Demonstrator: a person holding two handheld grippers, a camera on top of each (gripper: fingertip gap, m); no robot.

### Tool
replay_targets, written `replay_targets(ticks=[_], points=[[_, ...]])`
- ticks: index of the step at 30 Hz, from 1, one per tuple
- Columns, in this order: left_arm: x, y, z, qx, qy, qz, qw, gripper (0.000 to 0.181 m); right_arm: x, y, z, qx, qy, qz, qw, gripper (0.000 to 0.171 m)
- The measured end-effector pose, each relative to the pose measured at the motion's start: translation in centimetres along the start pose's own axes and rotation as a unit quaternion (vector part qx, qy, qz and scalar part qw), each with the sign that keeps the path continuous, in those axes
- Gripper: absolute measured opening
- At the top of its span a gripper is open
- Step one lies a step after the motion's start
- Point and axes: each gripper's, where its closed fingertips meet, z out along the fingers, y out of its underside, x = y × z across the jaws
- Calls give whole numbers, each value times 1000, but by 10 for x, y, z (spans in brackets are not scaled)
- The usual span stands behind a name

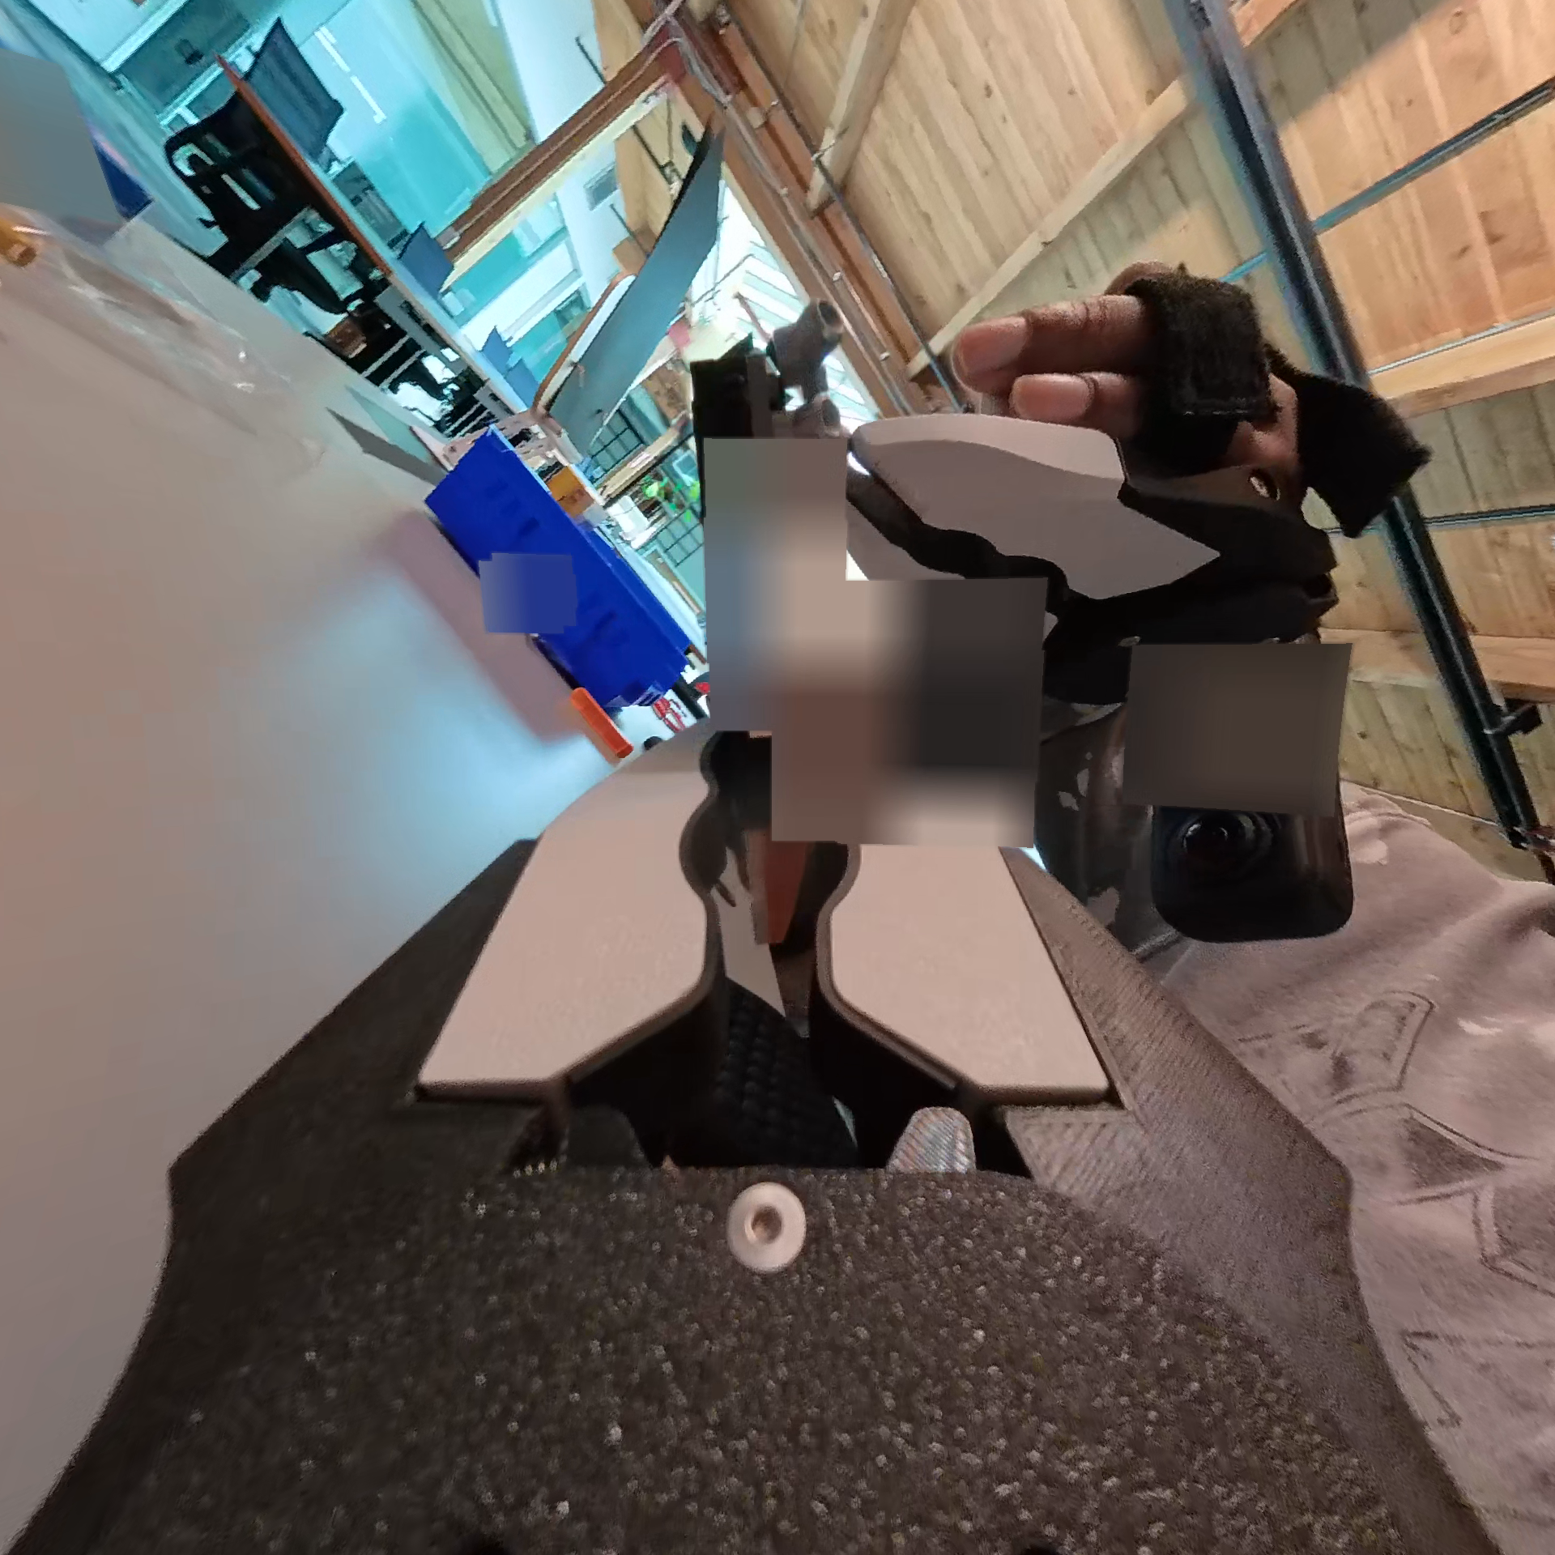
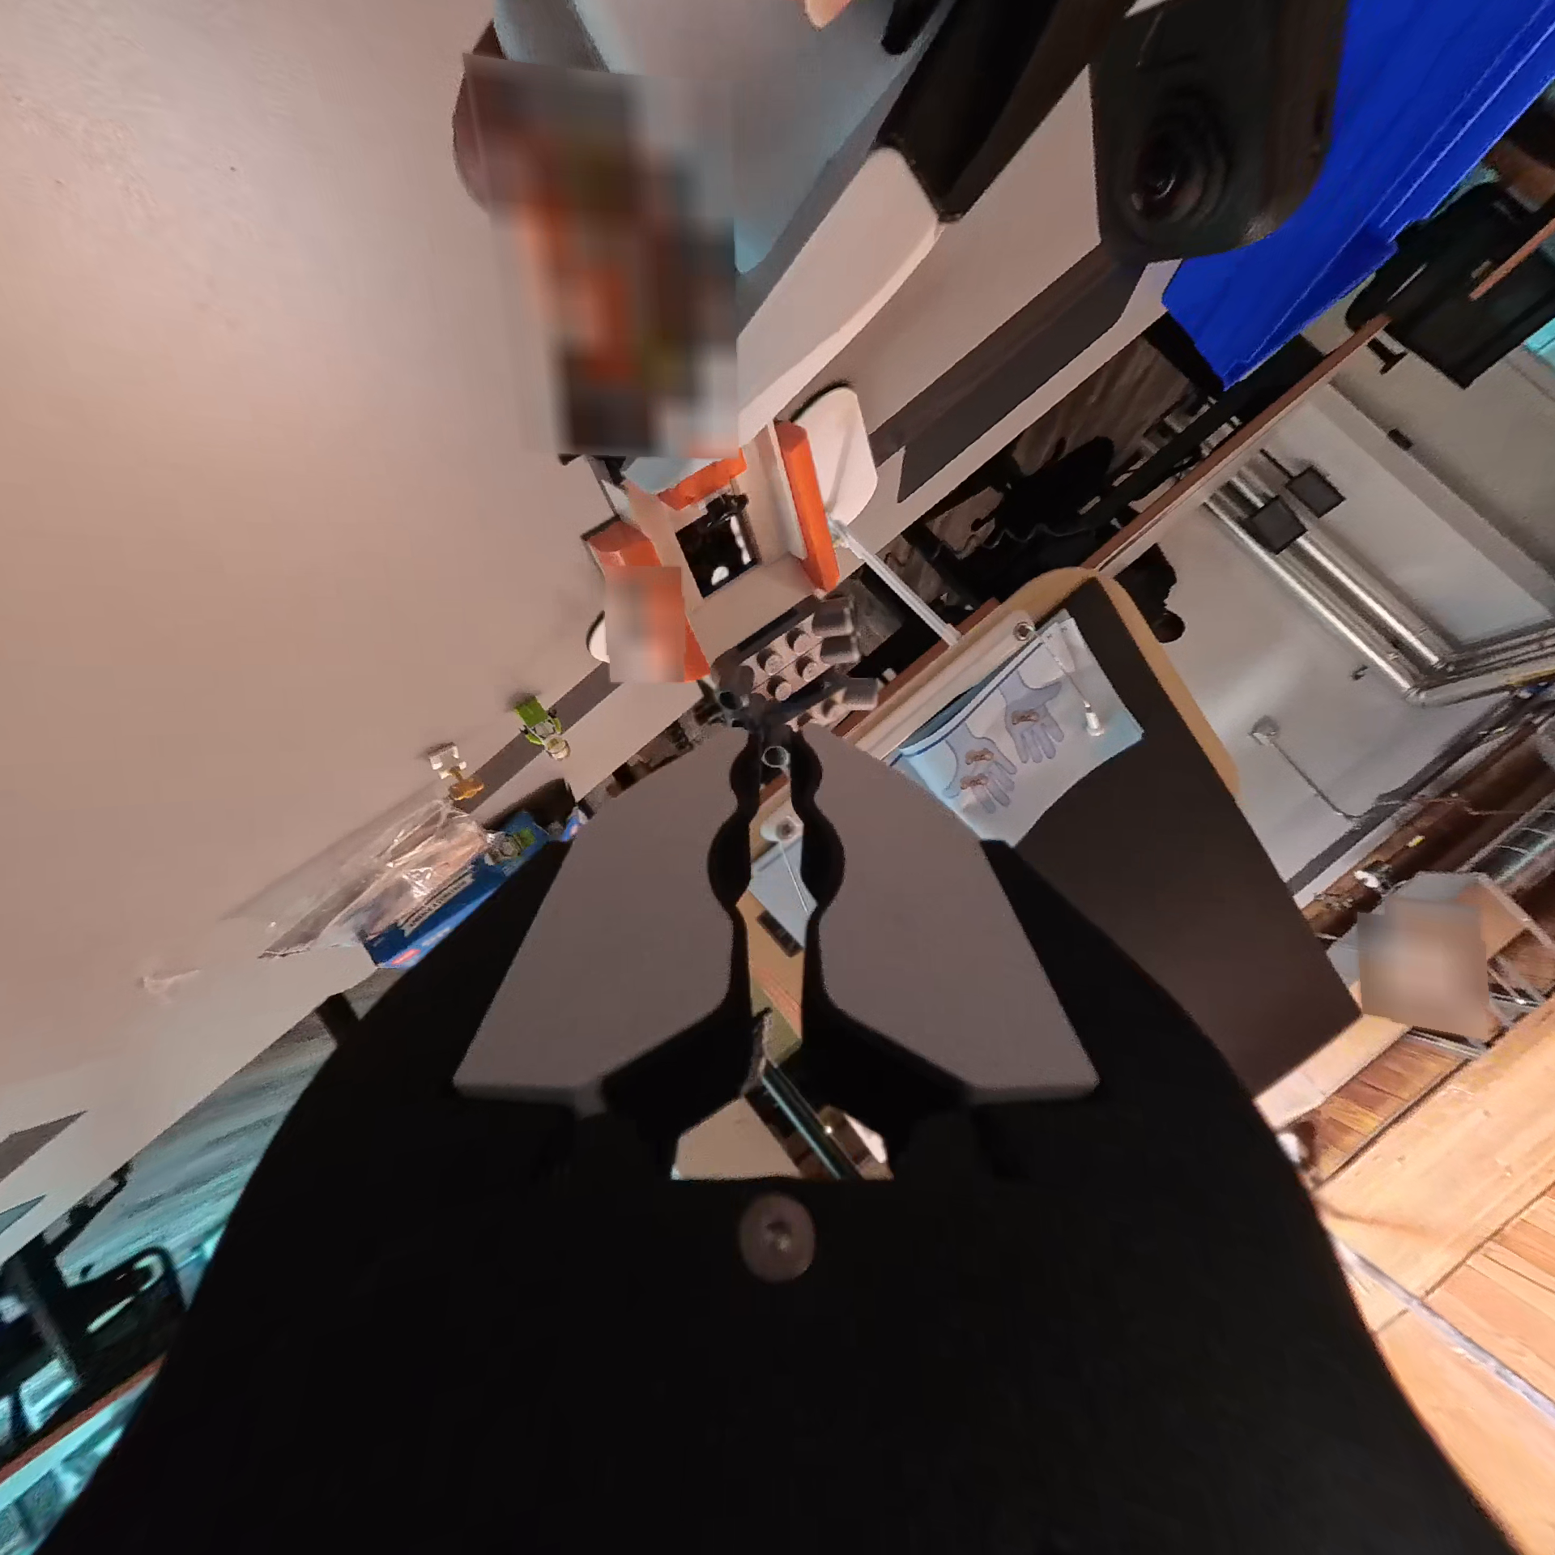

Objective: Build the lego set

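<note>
The lego model (image 2: pixel 740 581), white and orange with a grey studded block (image 2: pixel 799 660) at its near end, hangs in the air between the two grippers. My left gripper (image 1: pixel 778 850) is shut on it; in its own view only an orange-brown sliver of the model (image 1: pixel 789 900) shows below mosaic patches. In the right wrist view the left gripper (image 2: pixel 787 421) grips the model's far end. My right gripper (image 2: pixel 770 750) is shut on a small grey piece (image 2: pixel 774 757) at the grey block. In the left wrist view the right gripper (image 1: pixel 867 505) is at the upper right, held by a hand (image 1: pixel 1060 370).
A white table (image 2: pixel 252 421) fills the left side. On it lie a clear plastic bag (image 2: pixel 395 867), a blue booklet (image 2: pixel 454 913), a lime green piece (image 2: pixel 538 724) and a small gold piece (image 2: pixel 459 778). A blue bin (image 1: pixel 572 581) and an orange piece (image 1: pixel 602 719) sit at the table's far edge. My hands' fingertips stand some 6 cm from each other.
</note>
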Motion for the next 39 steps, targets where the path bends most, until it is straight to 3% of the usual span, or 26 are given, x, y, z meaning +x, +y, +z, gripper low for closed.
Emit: replay_targets(ticks=[14, 17, 20, 22, 25, 29, 34, 39], points=[[15, 4, 2, -2, 43, 5, 999, 17, 10, 3, -15, 11, 19, -21, 1000, 8], [11, 3, 1, -1, 34, 3, 999, 17, 8, 5, -17, 26, 8, 29, 999, 8], [3, 4, 0, -5, 14, 4, 1000, 17, 4, 5, -21, 76, -34, 168, 982, 8], [-5, 7, 0, -15, -9, 9, 1000, 17, -2, 5, -19, 125, -93, 297, 942, 12], [-18, 15, 0, -40, -49, 30, 998, 17, -7, 5, -10, 210, -179, 458, 845, 14], [-24, 20, 0, -58, -75, 53, 994, 17, -11, -2, 9, 284, -310, 563, 712, 30], [-27, 21, -3, -72, -91, 85, 990, 17, -22, -19, 18, 334, -434, 551, 630, 37], [-22, 23, -2, -76, -76, 88, 990, 17, -25, -24, 17, 362, -481, 531, 597, 31]])
